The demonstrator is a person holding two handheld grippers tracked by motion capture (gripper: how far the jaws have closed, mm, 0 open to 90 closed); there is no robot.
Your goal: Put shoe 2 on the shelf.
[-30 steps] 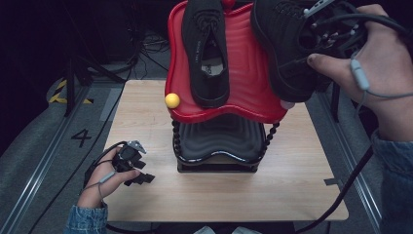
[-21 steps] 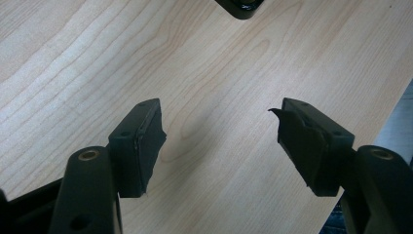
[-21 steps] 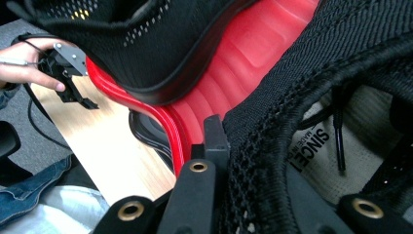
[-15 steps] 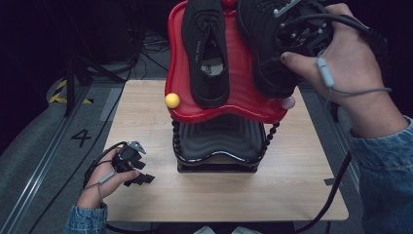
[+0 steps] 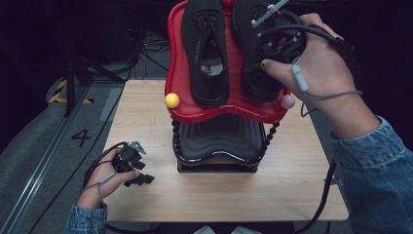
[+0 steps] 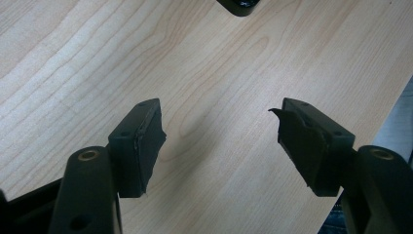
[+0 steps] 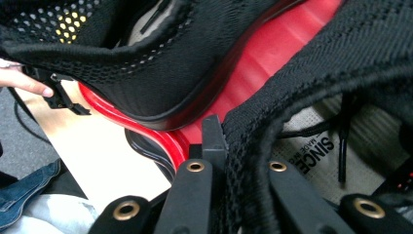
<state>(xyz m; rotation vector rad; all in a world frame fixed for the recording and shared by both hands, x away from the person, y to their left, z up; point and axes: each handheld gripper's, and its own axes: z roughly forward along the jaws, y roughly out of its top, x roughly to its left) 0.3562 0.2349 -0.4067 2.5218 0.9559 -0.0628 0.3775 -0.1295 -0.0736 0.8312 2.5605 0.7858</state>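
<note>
Since a moment ago, the right claw (image 5: 272, 46) has carried its black shoe (image 5: 255, 73) left onto the red tray (image 5: 178, 73), beside the other shoe (image 5: 207, 53). Its jaws pinch the shoe's collar, just loosening a little. On the wooden desk (image 5: 302, 170) in a dark room, the left claw (image 5: 141, 173) rests open, holding nothing.

Right gripper (image 5: 272, 46) pinched the collar of the right shoe (image 5: 255, 78) on the tray (image 5: 178, 73); left shoe (image 5: 207, 53) lay beside it. Left gripper (image 5: 139, 170) sat on the table (image 5: 302, 185), well apart.

A light wooden worktop (image 5: 302, 161) carries a black ribbed stand (image 5: 216, 144) near its middle. A red tray (image 5: 178, 68) sits on top of the stand, holding two black shoes (image 5: 207, 53) side by side.
</note>
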